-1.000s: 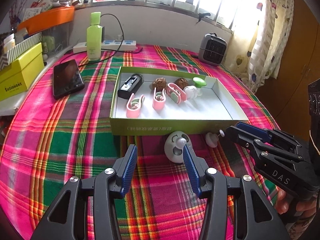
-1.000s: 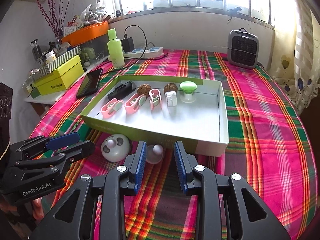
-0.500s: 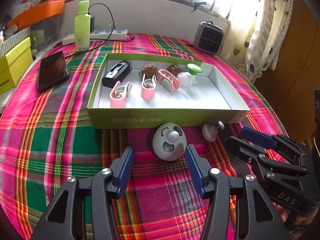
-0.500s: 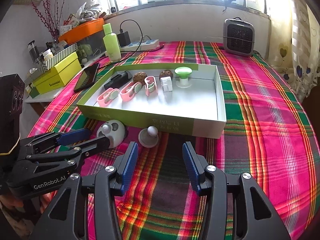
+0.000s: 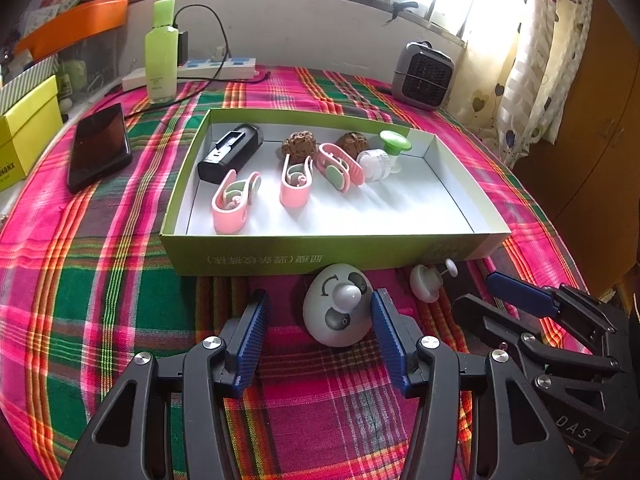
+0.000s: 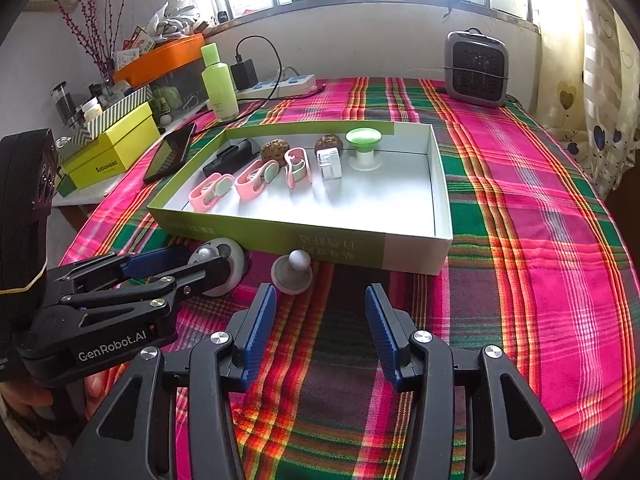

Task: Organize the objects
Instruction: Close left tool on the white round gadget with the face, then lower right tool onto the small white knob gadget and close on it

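Two things remain outside the tray (image 5: 328, 254): a round white gadget (image 5: 338, 308) and a small knobbed piece (image 5: 426, 286), both on the cloth just before its near wall. Several clips (image 5: 236, 200) and other bits already sit inside. Left gripper (image 5: 316, 330) straddles the gadget, jaws apart; right gripper (image 6: 320, 322) hangs parted, empty.

Grey-white egg-shaped gadget (image 5: 338, 306) lies on plaid cloth before my green tray (image 5: 320, 254); small white knob piece (image 5: 426, 282) just right.
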`<state>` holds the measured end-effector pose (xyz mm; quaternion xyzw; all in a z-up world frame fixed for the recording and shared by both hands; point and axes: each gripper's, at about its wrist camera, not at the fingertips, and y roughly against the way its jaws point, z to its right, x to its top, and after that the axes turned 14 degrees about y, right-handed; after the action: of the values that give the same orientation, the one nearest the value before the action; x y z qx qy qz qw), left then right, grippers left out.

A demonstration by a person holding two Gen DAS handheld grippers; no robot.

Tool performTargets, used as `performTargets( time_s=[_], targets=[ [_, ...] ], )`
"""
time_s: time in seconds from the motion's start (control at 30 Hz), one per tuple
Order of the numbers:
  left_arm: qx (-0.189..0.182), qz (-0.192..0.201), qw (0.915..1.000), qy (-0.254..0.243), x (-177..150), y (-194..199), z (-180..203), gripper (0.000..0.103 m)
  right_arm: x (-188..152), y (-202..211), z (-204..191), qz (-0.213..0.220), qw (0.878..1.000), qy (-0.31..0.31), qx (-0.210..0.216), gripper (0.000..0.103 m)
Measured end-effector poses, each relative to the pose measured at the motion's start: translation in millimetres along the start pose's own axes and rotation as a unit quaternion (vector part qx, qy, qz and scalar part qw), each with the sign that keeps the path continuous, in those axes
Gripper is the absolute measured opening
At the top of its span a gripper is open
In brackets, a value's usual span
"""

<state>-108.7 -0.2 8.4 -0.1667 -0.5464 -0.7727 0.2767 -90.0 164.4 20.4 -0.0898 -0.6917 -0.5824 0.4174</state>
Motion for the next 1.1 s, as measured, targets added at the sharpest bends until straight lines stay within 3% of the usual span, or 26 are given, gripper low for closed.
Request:
performTargets(
  time_s=[0.13,0.27,0.47,1.1],
  targets=[
    [-0.003,0.003,1.0000,0.005,0,0,-1,0.050,0,-3,0,-0.005,1.000,-0.001,0.001,0.048],
    [-0.012,0.000,0.9998,0.014,1,1,-4,0.039,1,-5,-1,-0.008,1.000,0.002,0.002,0.048],
    [-0.006,0.003,0.9999,0.013,0,5,-5,0.032,3,-7,-4,-0.009,1.000,0.006,0.003,0.048],
    [-0.005,0.003,0.9992,0.040,-3,12,-25,0.031,18,-29,-16,-0.029,0.999,0.015,0.002,0.048]
  ],
)
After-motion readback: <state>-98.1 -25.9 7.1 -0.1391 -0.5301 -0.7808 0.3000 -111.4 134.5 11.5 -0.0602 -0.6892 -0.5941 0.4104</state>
